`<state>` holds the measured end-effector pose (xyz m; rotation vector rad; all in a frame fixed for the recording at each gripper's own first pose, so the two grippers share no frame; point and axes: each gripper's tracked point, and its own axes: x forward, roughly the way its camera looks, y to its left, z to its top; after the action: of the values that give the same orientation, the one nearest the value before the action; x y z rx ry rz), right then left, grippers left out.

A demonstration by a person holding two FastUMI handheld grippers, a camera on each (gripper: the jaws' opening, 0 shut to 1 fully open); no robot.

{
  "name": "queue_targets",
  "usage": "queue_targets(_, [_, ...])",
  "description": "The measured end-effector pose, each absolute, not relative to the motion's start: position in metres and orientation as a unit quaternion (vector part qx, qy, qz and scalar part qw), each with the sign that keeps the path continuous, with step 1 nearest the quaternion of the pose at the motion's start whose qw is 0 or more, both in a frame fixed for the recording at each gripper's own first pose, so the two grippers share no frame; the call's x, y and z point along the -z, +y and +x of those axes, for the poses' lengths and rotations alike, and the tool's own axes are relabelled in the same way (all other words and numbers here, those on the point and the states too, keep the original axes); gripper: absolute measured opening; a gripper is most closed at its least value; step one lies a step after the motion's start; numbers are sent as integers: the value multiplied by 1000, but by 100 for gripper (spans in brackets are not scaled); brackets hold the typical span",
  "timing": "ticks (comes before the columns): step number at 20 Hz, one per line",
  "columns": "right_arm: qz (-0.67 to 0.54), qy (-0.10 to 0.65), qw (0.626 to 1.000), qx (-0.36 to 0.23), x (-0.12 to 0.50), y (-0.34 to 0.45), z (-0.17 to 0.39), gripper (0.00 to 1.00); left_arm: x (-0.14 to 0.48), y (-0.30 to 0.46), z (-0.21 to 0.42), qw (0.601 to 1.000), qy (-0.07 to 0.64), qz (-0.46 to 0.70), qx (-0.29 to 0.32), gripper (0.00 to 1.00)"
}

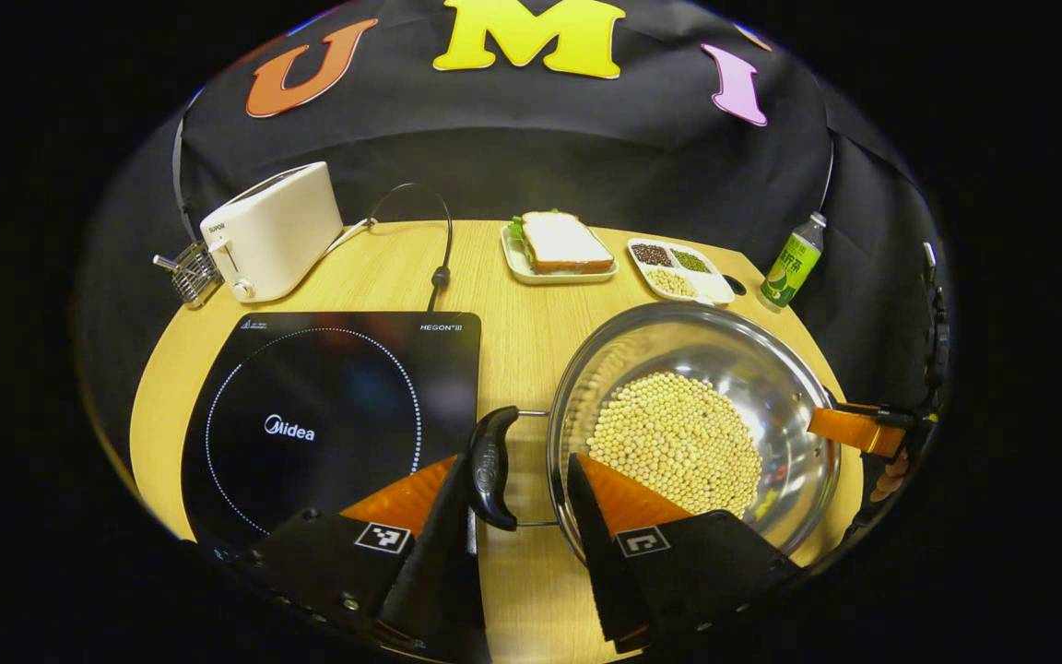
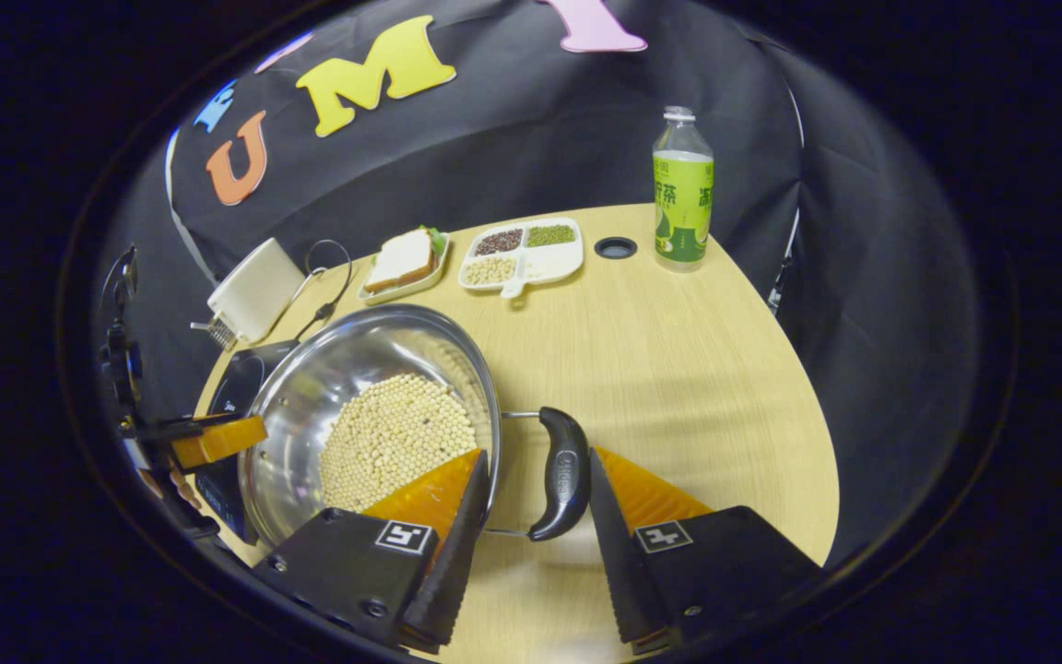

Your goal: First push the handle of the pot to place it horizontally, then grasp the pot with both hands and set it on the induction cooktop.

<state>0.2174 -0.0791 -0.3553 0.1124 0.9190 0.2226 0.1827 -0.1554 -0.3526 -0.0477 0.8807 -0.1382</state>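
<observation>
The round wooden tabletop [image 1: 531,304] carries everything. On it, in the left gripper view, the black induction cooktop [image 1: 337,415] lies flat, and just beside it stands the steel pot [image 1: 692,429], on the bare wood and not on the cooktop, its bottom covered with pale beans [image 1: 678,443]. Behind the cooktop stands a white toaster [image 1: 273,231]; farther back are a plate with a sandwich [image 1: 560,244], a divided dish of grains [image 1: 678,270] and a green bottle [image 1: 794,263]. The pot's two black side handles [image 1: 492,468] lie level. The left hand-held gripper [image 1: 517,484] is spread wide around one handle, one finger inside the pot's rim, neither pressing. The right hand-held gripper [image 2: 536,493] stands likewise released around the other handle [image 2: 560,472].
</observation>
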Motion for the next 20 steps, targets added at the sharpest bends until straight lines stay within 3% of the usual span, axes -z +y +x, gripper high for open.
queue_targets(5, [39,416,904,-94,355,-80,219,64,351,-156,185,910,407,-39,60,60])
queue_targets(6, [43,415,905,-90,355,-80,219,62,352,-157,185,912,403,-38,61,69])
queue_targets(7, [47,411,906,-88,355,-79,219,61,351,-157,185,914,400,-36,62,58])
queue_targets(8, [50,409,907,-85,355,-80,219,60,351,-157,186,916,394,-38,63,58])
queue_targets(9, [51,406,909,-84,355,-80,218,60,351,-158,187,917,391,-41,63,47])
queue_targets(10, [51,404,910,-81,354,-81,217,60,352,-158,187,918,390,-41,63,55])
queue_targets(20, [42,381,921,-64,308,-84,195,60,314,-159,172,931,354,-42,80,55])
